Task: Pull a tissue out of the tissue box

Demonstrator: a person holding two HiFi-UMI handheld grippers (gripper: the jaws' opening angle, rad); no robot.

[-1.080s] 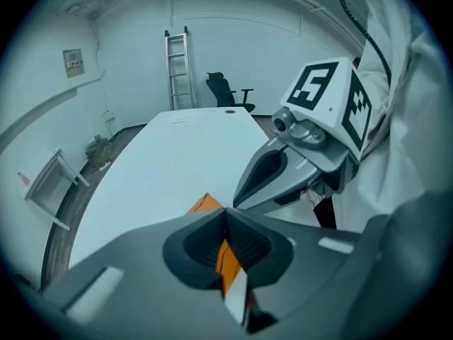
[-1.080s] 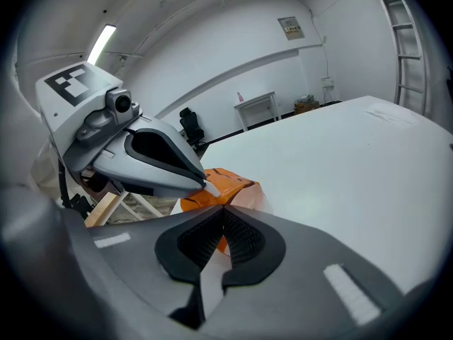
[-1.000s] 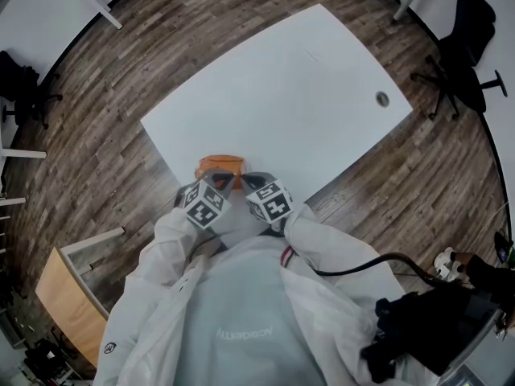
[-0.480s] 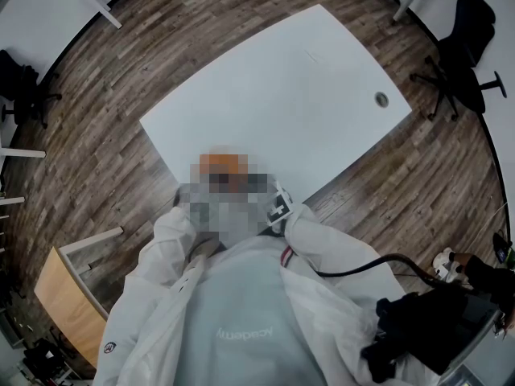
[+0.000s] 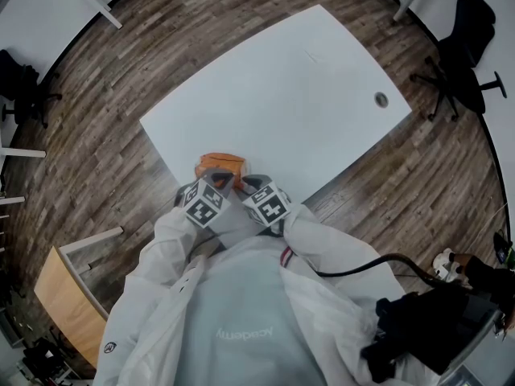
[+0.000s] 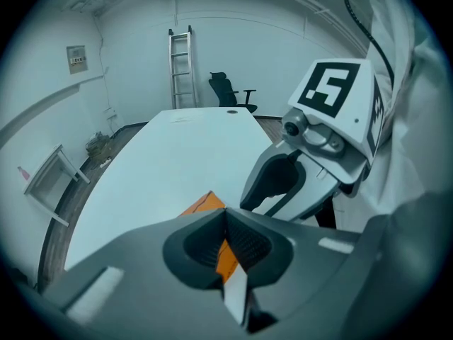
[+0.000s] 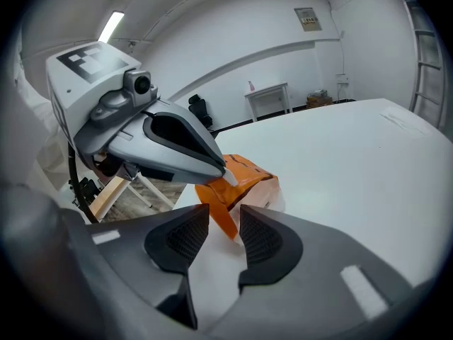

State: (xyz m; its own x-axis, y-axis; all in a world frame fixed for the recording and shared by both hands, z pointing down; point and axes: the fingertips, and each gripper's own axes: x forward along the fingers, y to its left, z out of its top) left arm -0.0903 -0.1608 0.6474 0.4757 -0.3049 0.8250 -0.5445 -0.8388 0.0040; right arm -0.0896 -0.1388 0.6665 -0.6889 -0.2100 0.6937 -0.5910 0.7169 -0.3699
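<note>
One orange tissue box [image 5: 220, 166] at the near edge of one white table [image 5: 282, 95]. Two grippers there, left gripper [image 5: 221, 182] and right gripper [image 5: 246, 182]. Two black office chairs [image 5: 465, 55] off the table's corners, one ladder [image 6: 180, 66] beyond its far edge.

Tissue box [image 5: 219, 165] on the table's [image 5: 306, 87] near edge, left gripper [image 5: 223, 182] and right gripper [image 5: 249, 182] beside it

I'm standing by a white tabletop [image 5: 282, 95] that is sitting askew on a wood-plank floor [image 5: 105, 79]. A black office chair [image 5: 467, 55] is waiting beyond its corner, a ladder [image 6: 180, 66] is leaning against the white wall [image 6: 134, 55], and a ceiling strip light [image 7: 112, 25] is glowing.
</note>
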